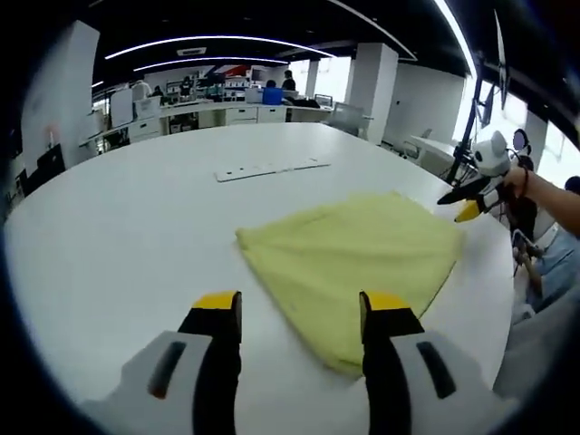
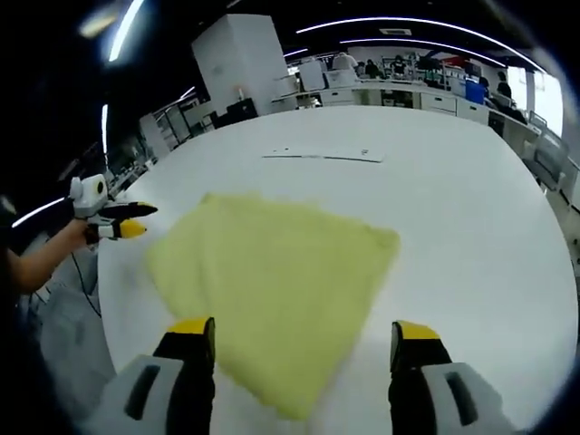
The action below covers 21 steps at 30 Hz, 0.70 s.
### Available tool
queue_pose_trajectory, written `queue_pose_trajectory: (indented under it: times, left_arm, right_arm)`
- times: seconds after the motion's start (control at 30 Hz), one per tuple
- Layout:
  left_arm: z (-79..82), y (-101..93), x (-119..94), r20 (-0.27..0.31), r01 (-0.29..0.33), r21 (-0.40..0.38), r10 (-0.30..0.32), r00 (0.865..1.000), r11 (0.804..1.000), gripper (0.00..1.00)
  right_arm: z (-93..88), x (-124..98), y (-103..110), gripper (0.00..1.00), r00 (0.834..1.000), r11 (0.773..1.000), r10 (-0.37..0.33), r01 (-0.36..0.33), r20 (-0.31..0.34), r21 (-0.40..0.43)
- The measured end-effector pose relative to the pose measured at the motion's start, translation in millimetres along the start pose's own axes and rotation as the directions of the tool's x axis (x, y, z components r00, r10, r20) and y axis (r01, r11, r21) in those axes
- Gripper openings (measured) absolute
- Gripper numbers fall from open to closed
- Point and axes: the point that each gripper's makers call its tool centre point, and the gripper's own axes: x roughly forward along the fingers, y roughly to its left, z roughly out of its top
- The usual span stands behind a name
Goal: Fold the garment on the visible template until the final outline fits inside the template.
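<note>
A pale yellow garment (image 1: 353, 258) lies folded flat on the white table (image 1: 136, 236), one corner pointing toward the far side. My left gripper (image 1: 302, 306) hovers open over its near edge, gripping nothing. My right gripper (image 1: 471, 201) shows at the table's right edge, held by a hand just off the cloth. In the right gripper view the garment (image 2: 272, 281) spreads ahead of my right gripper (image 2: 304, 331), which is open and holds nothing. There my left gripper (image 2: 127, 220) sits at the far left, beside the cloth's corner.
A flat white strip (image 1: 272, 169) lies on the table beyond the garment, seen again as the strip (image 2: 322, 156). Bare tabletop (image 2: 471, 208) surrounds the cloth. Desks, a pillar (image 1: 372, 82) and people stand in the office behind.
</note>
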Motion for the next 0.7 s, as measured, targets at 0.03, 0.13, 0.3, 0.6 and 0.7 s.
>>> queue_pose_trajectory:
  times: [0.03, 0.13, 0.3, 0.6, 0.7]
  left_arm:
    - [-3.8, -1.8, -3.0, -0.007, 0.002, 0.003, -0.002, 1.0, 1.0, 0.48]
    - [-13.4, -4.6, -8.6, -0.019, 0.003, 0.008, -0.003, 1.0, 1.0, 0.49]
    - [-30.7, -8.4, -16.6, -0.046, -0.002, -0.012, 0.001, 0.999, 1.0, 0.48]
    - [-48.5, -22.7, -24.1, -0.061, 0.017, -0.049, -0.02, 0.998, 0.999, 0.41]
    - [-54.3, -23.0, -21.7, -0.067, 0.016, -0.059, -0.02, 0.998, 0.998, 0.37]
  right_arm:
    - [-3.2, -2.7, 1.7, 0.76, 1.0, 1.0, 0.005, -0.005, -0.006, -0.009]
    - [-9.3, -7.9, 3.2, 0.73, 1.0, 1.0, 0.012, -0.012, -0.008, -0.005]
    - [-22.3, -12.0, 9.1, 0.67, 0.999, 1.0, 0.029, -0.029, -0.021, 0.001]
    - [-42.9, -17.7, 12.9, 0.6, 0.999, 1.0, 0.027, -0.027, -0.035, 0.011]
    - [-49.5, -19.7, 14.7, 0.56, 0.999, 1.0, 0.025, -0.024, -0.042, 0.016]
